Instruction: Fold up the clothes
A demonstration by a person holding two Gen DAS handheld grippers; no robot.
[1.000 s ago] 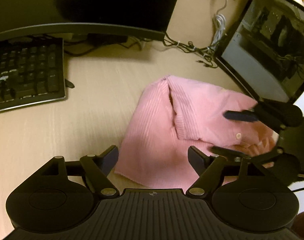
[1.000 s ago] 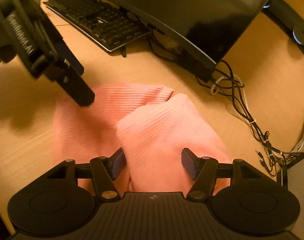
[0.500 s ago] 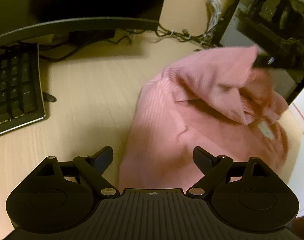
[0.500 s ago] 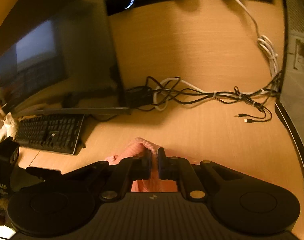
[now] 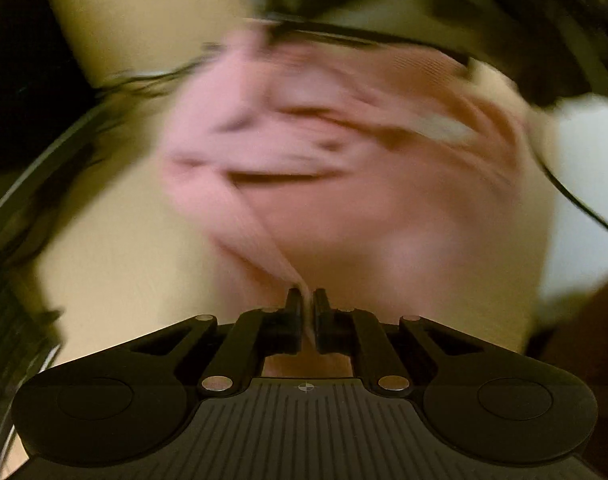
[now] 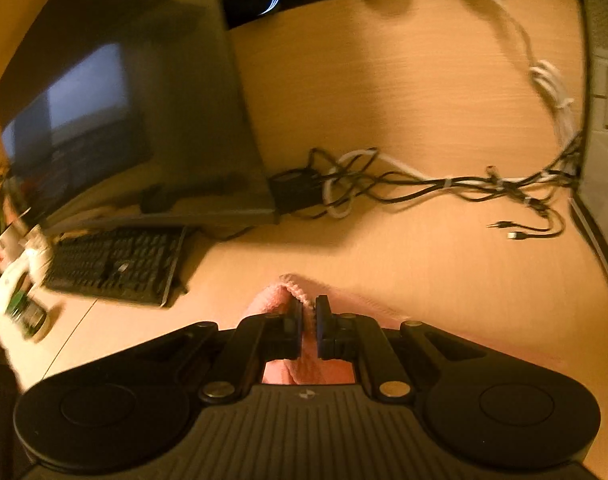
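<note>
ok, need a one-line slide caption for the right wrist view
Right claw shut on a pink garment edge above the desk, facing monitor, keyboard and tangled cables.

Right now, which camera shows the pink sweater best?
The left wrist view: most of the pink sweater spreads across it, though blurred. The right wrist view shows only a small edge pinched in the right gripper.

A: What does the left gripper (image 5: 308,300) look like?
B: Matte black. Two round discs flank a ribbed centre plate bearing a small cross mark. Silver screws sit just beside that plate, on angled link arms running to two flat fingers (image 5: 292,312).
A: And the right gripper (image 6: 310,312)?
B: Same build; its finger pads (image 6: 324,320) show a blue tint.
</note>
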